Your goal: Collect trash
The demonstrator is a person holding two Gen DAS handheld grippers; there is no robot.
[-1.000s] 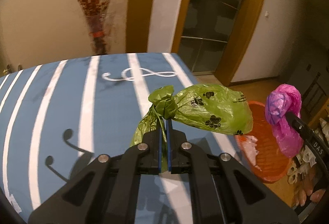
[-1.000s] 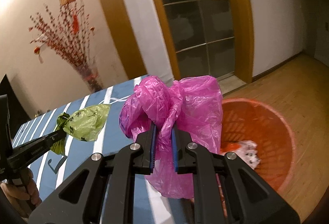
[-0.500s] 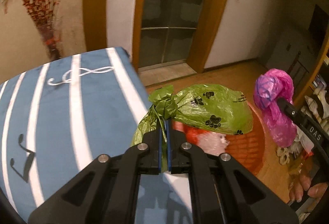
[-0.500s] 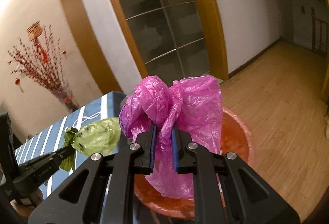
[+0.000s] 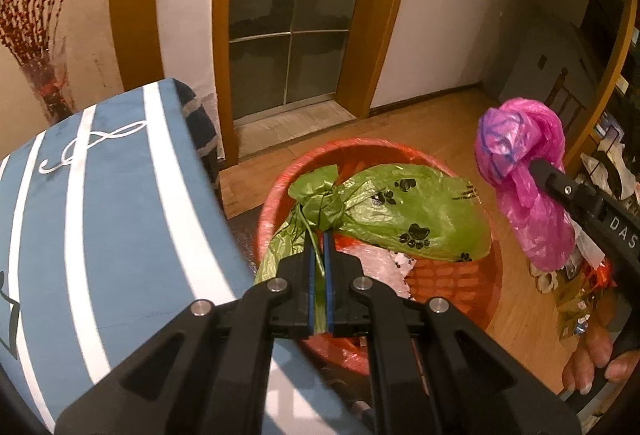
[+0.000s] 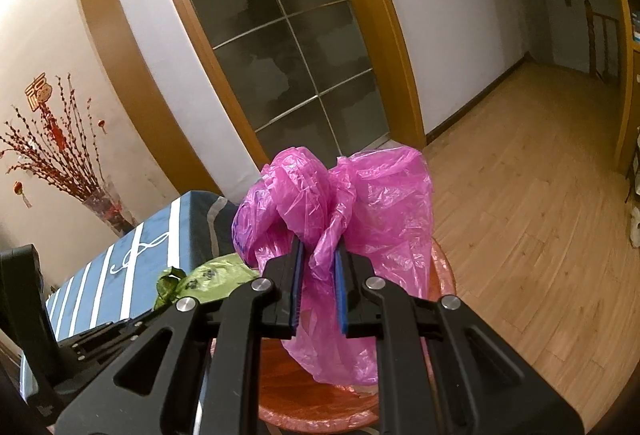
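This is a home. There is a warm wood floor [image 6: 520, 235], a glass door [image 5: 288, 27] with a wooden frame at 12 o'clock, and a vase of red twigs [image 6: 60, 163] by the wall at 9 o'clock.

Black tool [image 5: 318, 271] — blue pads, silver screws

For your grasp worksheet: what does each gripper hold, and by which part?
Left gripper: green bag, pinched just below its knot. Right gripper: pink bag, pinched at its gathered neck.
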